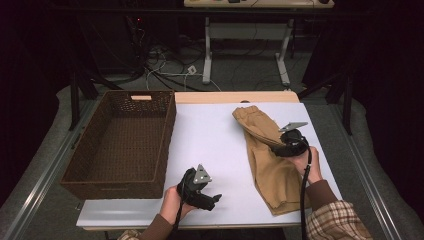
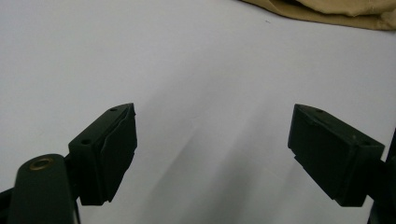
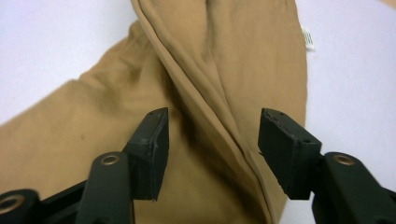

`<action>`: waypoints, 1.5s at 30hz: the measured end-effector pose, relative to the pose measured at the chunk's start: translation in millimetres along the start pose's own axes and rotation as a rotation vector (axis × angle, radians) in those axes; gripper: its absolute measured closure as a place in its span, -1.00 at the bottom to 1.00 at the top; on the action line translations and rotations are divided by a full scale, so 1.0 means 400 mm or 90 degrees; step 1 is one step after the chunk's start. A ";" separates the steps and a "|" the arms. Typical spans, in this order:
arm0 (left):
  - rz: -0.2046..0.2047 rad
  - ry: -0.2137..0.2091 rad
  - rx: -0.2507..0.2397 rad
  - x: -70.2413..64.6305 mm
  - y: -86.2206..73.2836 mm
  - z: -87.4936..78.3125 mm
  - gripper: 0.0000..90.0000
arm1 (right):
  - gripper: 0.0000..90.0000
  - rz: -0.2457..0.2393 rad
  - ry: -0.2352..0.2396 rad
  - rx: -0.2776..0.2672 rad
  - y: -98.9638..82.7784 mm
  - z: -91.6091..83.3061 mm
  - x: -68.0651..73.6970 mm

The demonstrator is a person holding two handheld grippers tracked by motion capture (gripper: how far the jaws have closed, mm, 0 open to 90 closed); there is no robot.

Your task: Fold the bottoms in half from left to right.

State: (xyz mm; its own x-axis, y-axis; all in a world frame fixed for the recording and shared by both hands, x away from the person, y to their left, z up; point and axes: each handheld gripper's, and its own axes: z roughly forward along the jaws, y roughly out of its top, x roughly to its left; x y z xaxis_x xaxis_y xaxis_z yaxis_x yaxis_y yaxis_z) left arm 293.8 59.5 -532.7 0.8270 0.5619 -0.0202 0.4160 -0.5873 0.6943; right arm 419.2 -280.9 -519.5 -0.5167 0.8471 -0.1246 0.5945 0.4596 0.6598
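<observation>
White counter [image 1: 210,135] carrying tan trousers [image 1: 270,165] beside wicker basket [image 1: 120,140]; right tool [image 3: 212,140] released, straddling a trouser fold; left tool [image 2: 212,154] released over bare counter.

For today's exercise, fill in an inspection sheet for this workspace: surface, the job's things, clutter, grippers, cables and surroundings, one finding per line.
Surface: white table, bare between the basket and the trousers.
Job's things: tan trousers lie folded over and creased on the table's right half; brown wicker basket sits at the left edge with nothing inside.
Clutter: nothing seen.
Grippers: left gripper is open over bare table, holding nothing; right gripper is open above a fold of the trousers, pads not pressing it.
Cables: one black cable trails from each gripper along the forearm; a tangle lies on the floor behind the table.
Surroundings: dark room, white table legs behind.
</observation>
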 end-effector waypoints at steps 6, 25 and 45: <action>0.000 -0.003 0.002 0.001 -0.001 0.002 -0.65 | 0.27 -0.015 0.010 0.003 0.032 0.035 0.024; 0.002 -0.006 0.006 0.000 -0.002 0.005 -0.65 | 0.90 0.125 -0.023 -0.061 0.023 0.046 -0.070; 0.005 -0.006 0.007 -0.003 -0.001 0.006 -0.65 | 0.34 0.145 -0.101 -0.016 0.002 0.074 -0.117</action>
State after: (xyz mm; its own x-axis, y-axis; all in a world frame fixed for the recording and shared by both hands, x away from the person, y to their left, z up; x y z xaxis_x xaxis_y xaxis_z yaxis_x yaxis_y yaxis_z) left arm 293.5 57.7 -534.6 0.8338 0.5516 -0.0210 0.4134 -0.5987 0.6861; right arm 461.9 -312.2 -535.1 -0.2678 0.9598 -0.0838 0.6679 0.2477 0.7019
